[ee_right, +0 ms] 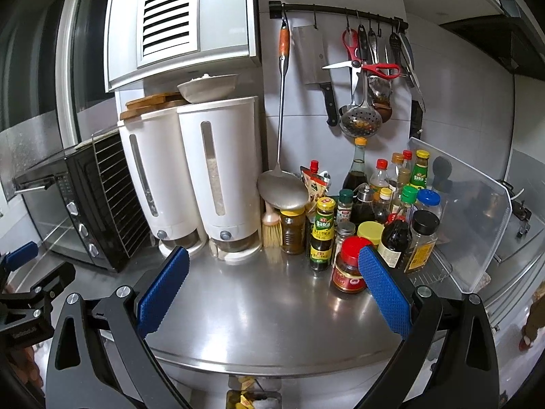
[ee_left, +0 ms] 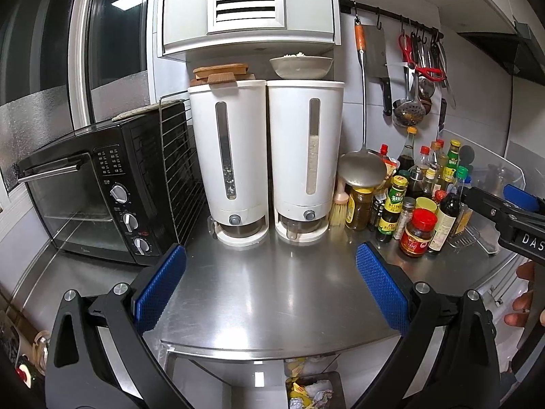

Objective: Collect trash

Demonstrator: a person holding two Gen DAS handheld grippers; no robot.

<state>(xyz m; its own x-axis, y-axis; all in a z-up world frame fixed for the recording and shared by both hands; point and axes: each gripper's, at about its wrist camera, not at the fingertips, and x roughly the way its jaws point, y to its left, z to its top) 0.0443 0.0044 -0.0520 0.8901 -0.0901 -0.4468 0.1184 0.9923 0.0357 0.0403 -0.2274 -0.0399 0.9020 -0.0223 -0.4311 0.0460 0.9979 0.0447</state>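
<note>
My left gripper (ee_left: 270,255) is open and empty above the steel counter (ee_left: 265,293). My right gripper (ee_right: 272,259) is open and empty above the same counter (ee_right: 265,306); it also shows at the right edge of the left wrist view (ee_left: 511,211). A bin (ee_left: 313,392) with crumpled yellow and white wrappers stands on the floor below the counter's front edge; it also shows in the right wrist view (ee_right: 253,400). No loose trash shows on the counter.
Two white grain dispensers (ee_left: 265,160) stand at the back, a black toaster oven (ee_left: 92,201) to their left. Sauce bottles and jars (ee_right: 371,221) crowd the back right beside a clear plastic guard (ee_right: 470,211). Utensils, scissors and a cleaver hang on a rail (ee_right: 340,10).
</note>
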